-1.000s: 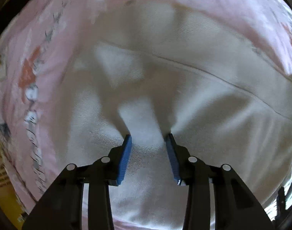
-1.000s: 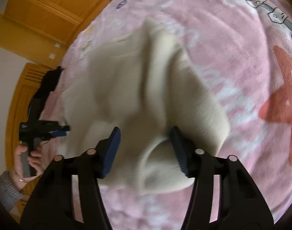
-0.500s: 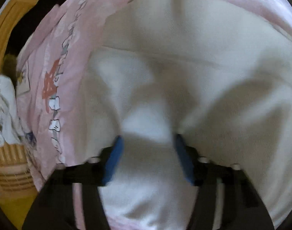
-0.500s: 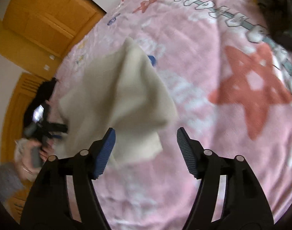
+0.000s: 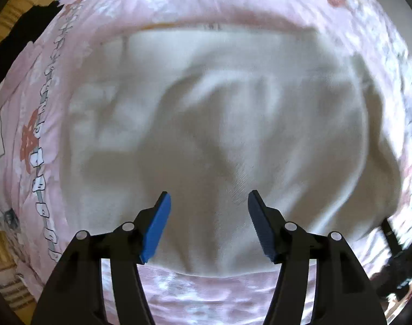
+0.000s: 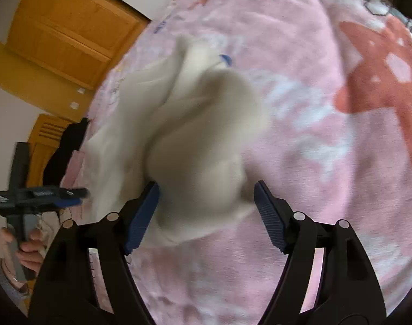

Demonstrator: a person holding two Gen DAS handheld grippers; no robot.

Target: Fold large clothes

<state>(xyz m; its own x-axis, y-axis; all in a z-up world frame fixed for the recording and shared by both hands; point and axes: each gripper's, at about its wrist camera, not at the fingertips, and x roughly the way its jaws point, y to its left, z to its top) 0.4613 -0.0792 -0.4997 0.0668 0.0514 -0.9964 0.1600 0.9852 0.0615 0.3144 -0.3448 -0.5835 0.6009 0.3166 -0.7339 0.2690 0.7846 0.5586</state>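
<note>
Both the left gripper (image 5: 208, 203) and right gripper (image 6: 206, 193) are held spread above the cream garment (image 5: 219, 135) on the pink bedspread (image 6: 314, 135).

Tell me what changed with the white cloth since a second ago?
The left gripper let go: its jaws opened wide, and the cream garment now lies loose beneath them. The right gripper came back over the bunched cloth, jaws open. The pink blanket stayed put.

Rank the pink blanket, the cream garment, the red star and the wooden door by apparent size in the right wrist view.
1. pink blanket
2. cream garment
3. wooden door and red star: they look alike, and the frame edge cuts both, so no ranking.
</note>
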